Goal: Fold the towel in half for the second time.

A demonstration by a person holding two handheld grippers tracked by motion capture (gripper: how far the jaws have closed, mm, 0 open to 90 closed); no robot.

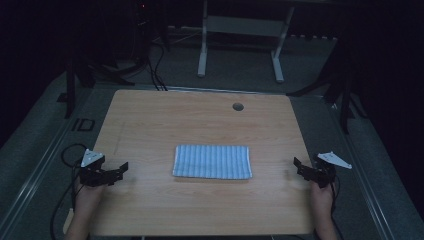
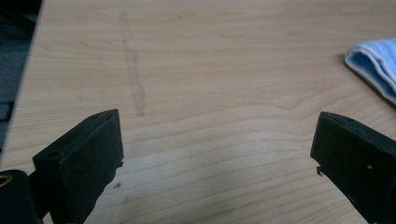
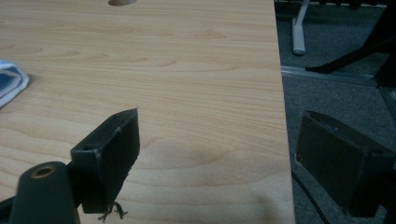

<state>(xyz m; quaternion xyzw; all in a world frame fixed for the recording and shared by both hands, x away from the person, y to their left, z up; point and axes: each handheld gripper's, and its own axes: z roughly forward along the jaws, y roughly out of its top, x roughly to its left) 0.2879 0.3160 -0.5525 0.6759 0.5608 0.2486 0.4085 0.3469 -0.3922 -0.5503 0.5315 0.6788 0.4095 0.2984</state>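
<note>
1. A folded cloth (image 1: 212, 161), light blue with white stripes, is lying flat near the middle of the desk (image 1: 150, 120).
2. Its long side is running left to right, its stripes front to back.
3. Nothing is touching it; it is lying well apart from both desk edges.

Dim, bluish high view with black surroundings; brighter, softly blurred close views over the table (image 1: 150, 115).
</note>
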